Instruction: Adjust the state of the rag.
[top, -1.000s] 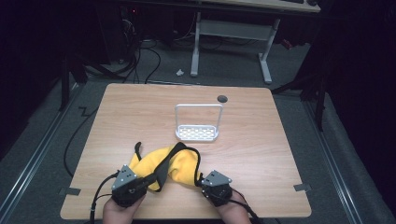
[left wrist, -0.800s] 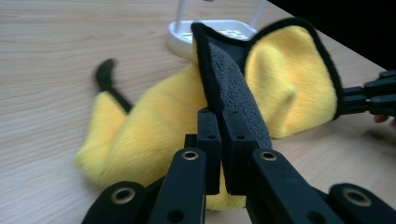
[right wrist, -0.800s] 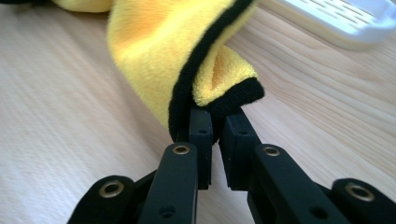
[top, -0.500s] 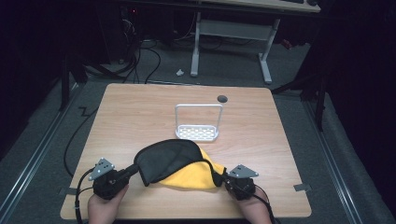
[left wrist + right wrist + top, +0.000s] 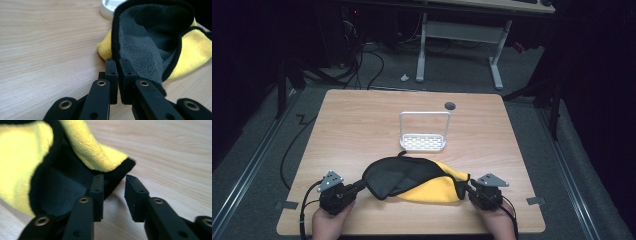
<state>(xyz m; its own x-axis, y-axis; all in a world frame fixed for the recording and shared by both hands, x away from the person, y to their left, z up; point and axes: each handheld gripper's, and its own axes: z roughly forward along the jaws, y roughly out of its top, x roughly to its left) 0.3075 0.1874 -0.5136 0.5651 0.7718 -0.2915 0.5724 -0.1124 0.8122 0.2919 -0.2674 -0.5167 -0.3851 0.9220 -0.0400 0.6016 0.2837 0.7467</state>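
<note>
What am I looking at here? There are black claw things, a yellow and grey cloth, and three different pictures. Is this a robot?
No robot: a person sits at a wooden table and holds a hand tool with two black jaws in each hand. The high view looks down from above; the other two pictures come from small cameras riding on each tool, looking along its jaws. On the table lie a cloth, yellow on one side and dark grey on the other, and behind it a small white rack with a hooped handle. The left gripper is shut on the cloth's dark edge. The right gripper has just been opening: its jaws stand apart, with the cloth's corner lying loose against one of them, no longer pinched.
</note>
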